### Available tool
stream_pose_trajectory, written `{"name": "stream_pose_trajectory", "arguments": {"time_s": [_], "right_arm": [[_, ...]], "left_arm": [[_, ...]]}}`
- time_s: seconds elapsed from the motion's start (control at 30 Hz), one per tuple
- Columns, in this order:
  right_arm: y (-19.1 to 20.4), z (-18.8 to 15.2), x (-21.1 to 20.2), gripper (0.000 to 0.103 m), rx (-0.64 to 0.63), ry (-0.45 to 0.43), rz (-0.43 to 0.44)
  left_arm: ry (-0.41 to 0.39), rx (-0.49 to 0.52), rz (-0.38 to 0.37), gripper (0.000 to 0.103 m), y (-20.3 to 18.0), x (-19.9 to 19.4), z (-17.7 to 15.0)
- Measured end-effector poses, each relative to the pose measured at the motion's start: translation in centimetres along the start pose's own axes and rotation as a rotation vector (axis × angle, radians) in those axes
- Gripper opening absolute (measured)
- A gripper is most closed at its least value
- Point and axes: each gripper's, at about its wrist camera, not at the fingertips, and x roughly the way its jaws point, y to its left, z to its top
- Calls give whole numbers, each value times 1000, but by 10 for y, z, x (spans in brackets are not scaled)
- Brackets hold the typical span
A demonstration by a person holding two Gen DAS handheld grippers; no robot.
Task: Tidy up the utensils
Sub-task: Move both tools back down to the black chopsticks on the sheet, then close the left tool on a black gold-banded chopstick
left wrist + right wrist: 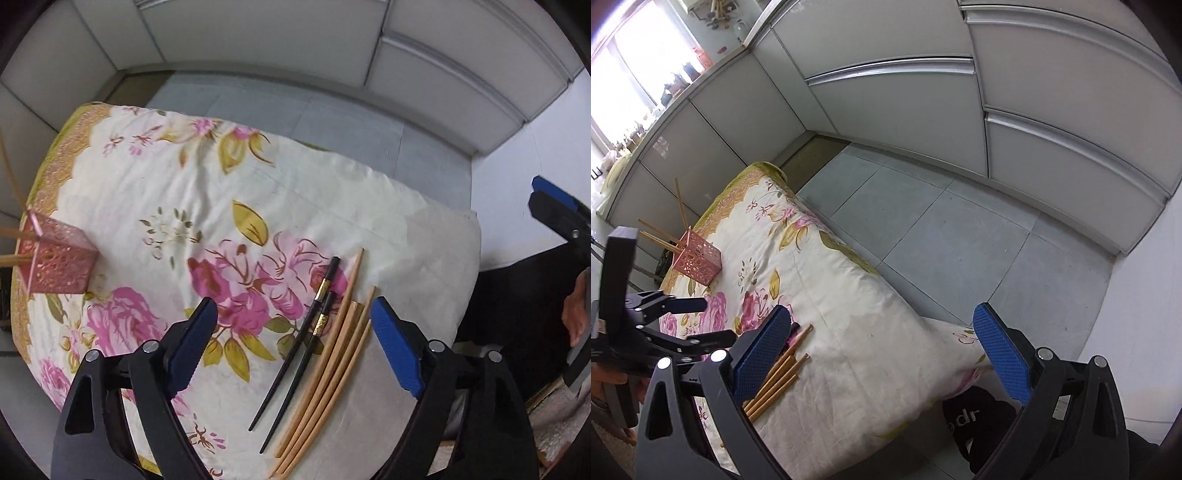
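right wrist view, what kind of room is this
Probably a home kitchen: pale cabinet fronts with long rail handles line the walls, a cluttered counter runs under a bright window, and the floor is grey tile.

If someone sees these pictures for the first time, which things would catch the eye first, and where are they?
First comes the flowered cloth with pink blooms that covers the table. Near its right edge lies a row of loose chopsticks: two black chopsticks with gold bands beside several wooden chopsticks, framed by the open left tool. At the far left end stands a pink holder with cut-out walls, and a few wooden sticks lean out of it.
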Motion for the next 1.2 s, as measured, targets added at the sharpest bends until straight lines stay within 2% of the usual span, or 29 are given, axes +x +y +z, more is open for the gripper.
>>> {"name": "stream_pose_trajectory", "arguments": {"time_s": [0.1,0.17,0.33,0.47,0.6,0.7,0.87,0.97,1.07,1.2], "right_arm": [[-1,1,3,96,0,16,10],[-1,1,4,96,-2,24,18],[-5,4,5,96,24,41,49],[-9,5,8,96,41,65,62],[-10,5,10,96,46,71,64],[-7,5,10,96,31,79,69],[5,3,12,96,-11,80,61],[20,4,18,96,-52,104,68],[38,6,31,96,-67,191,120],[68,4,65,92,-3,381,230]], "left_arm": [[80,34,-16,70,-10,28,12],[107,44,-22,65,-13,40,17],[168,64,-12,45,-14,61,24],[180,73,-35,40,-17,70,24],[197,84,-45,16,-19,77,25],[188,82,-50,10,-22,77,29],[115,24,-58,8,-8,67,15],[39,-64,-73,7,13,52,1],[-57,-155,-77,7,36,26,-22],[-219,-281,-79,7,65,-18,-65]]}}
